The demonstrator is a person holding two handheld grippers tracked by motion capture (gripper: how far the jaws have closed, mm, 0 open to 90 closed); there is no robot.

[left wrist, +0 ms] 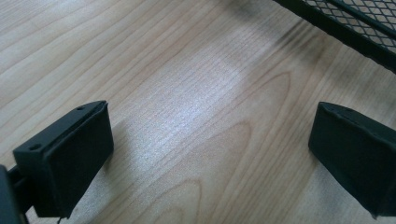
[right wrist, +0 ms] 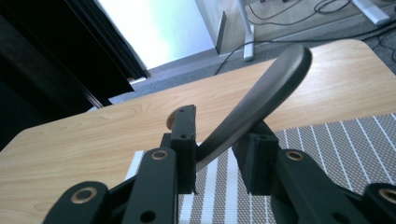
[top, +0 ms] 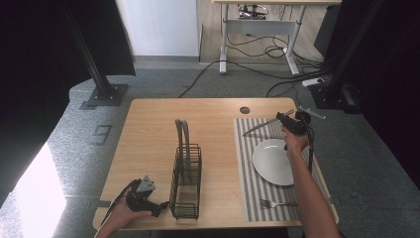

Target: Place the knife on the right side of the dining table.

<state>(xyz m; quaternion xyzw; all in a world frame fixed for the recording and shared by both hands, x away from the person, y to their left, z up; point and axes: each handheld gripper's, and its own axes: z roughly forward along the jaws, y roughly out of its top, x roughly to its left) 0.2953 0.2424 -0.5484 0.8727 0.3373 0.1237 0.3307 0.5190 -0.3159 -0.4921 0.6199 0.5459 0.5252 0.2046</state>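
From the high view it looks like table-setting in progress: the right gripper (top: 288, 119) is up past the far edge of the plate (top: 273, 161) with a knife (top: 263, 125) sticking out to its left over the striped mat (top: 247, 183), a fork (top: 277, 203) already lies on the mat back toward the person, and the left gripper (top: 157, 207) just sits beside the wire caddy (top: 186, 181). The left gripper view has its jaws spread wide over bare table (left wrist: 187, 116), nothing between them. In the right gripper view the knife (right wrist: 261, 100) leans across the slightly parted jaws against the right pad (right wrist: 256, 161), so I'd say it's loosely cradled and being let go, with laying it down by the plate left to do.
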